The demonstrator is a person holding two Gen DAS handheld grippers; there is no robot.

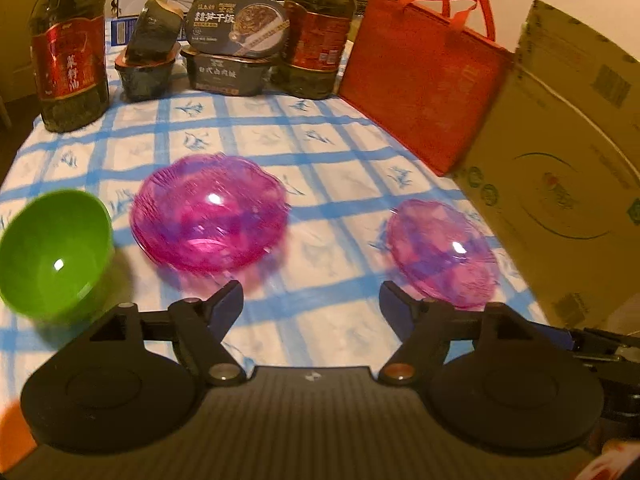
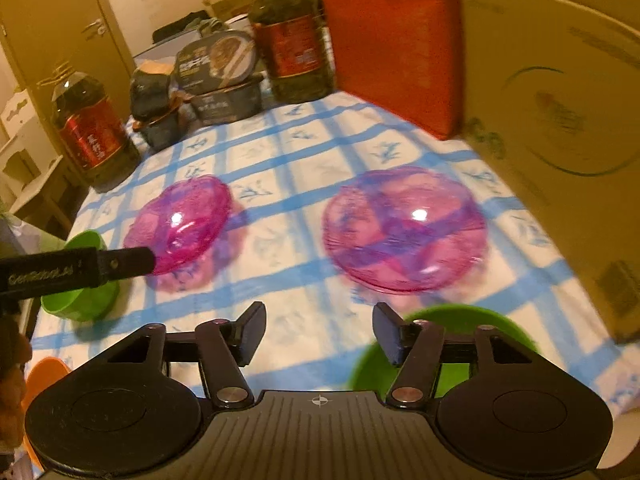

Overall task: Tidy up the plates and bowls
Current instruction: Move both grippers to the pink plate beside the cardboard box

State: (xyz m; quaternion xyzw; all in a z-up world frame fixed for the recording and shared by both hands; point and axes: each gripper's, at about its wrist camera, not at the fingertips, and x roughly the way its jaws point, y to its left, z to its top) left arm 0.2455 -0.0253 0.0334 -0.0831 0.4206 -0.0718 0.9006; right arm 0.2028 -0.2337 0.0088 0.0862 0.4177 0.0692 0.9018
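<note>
**Both grippers empty, above the dishes, nothing picked yet**

Layout on the blue-checked tabletop (image 1: 320, 152): translucent magenta plastic bowl (image 1: 210, 224) centre-left, translucent magenta plastic plate (image 1: 440, 254) to its right near the cardboard box (image 1: 568, 168). Opaque green plastic bowl (image 1: 54, 252) at the near left edge. Right wrist view shows a second green plastic bowl (image 2: 440, 344) right under that gripper, partly hidden by its fingers. Orange round thing (image 2: 46, 376) at near left corner, too cropped to identify. Oil bottles, meal boxes and red tote bag (image 1: 420, 76) sit along the far side, well apart from the dishes.

Fingers:
- left gripper (image 1: 311, 300): parted wide, nothing between, touching nothing.
- right gripper (image 2: 319, 330): parted moderately, nothing clamped; the green bowl rim lies just behind the right finger, can't tell if it touches.

My read on the step: sort like with like, bowls nested, plate separate. Suggest:
- grip by the rim, one finger inside, one outside
- thin glossy plastic will likely slip or flex, so close squarely, not on a corner of the pad
- lower straight into the target bowl, release only once seated
- frames are motion-blurred; settle before closing
- keep the two grippers apart, the left one already crosses the right view near the magenta bowl
</note>
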